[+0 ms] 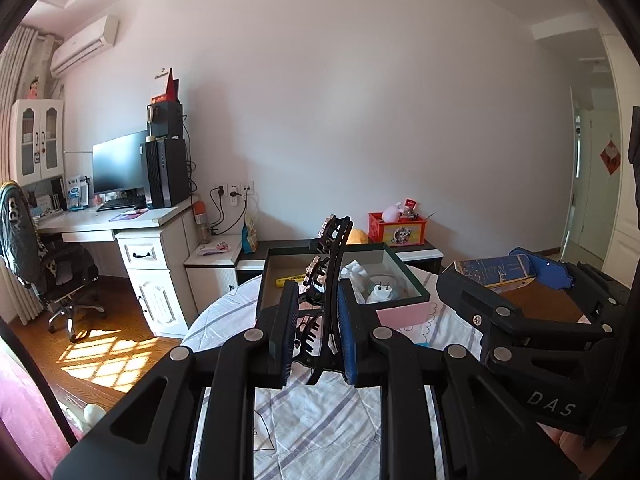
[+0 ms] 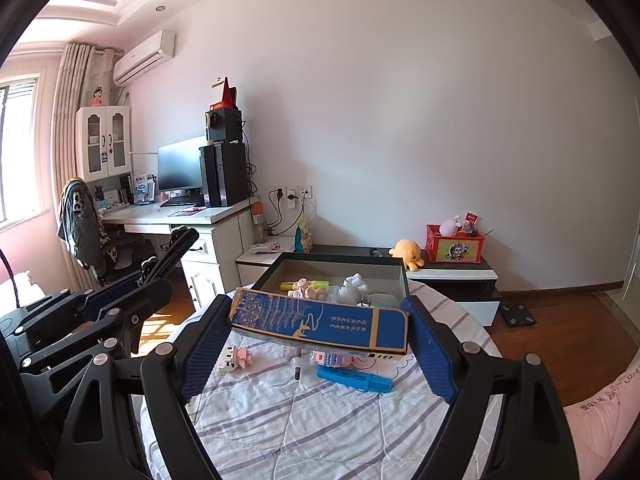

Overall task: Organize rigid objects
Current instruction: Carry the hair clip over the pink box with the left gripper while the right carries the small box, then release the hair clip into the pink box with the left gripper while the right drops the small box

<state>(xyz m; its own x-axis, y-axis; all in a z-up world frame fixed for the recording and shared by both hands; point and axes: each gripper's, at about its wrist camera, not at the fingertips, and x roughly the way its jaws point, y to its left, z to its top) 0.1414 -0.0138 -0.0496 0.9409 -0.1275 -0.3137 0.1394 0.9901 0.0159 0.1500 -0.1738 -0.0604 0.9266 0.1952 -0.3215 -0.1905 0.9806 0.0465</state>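
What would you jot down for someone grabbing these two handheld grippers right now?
Left gripper: shut on a black hair claw clip, held upright above the bed.
Right gripper: shut on a long blue box, held crosswise by its ends.
Open storage box sits ahead on the striped bedsheet; already inside are a yellow highlighter, a small figurine, a white plug and other white items.
Left to do: put in the clip and blue box, then the blue marker, pink block toys and a small clear item lying on the sheet.
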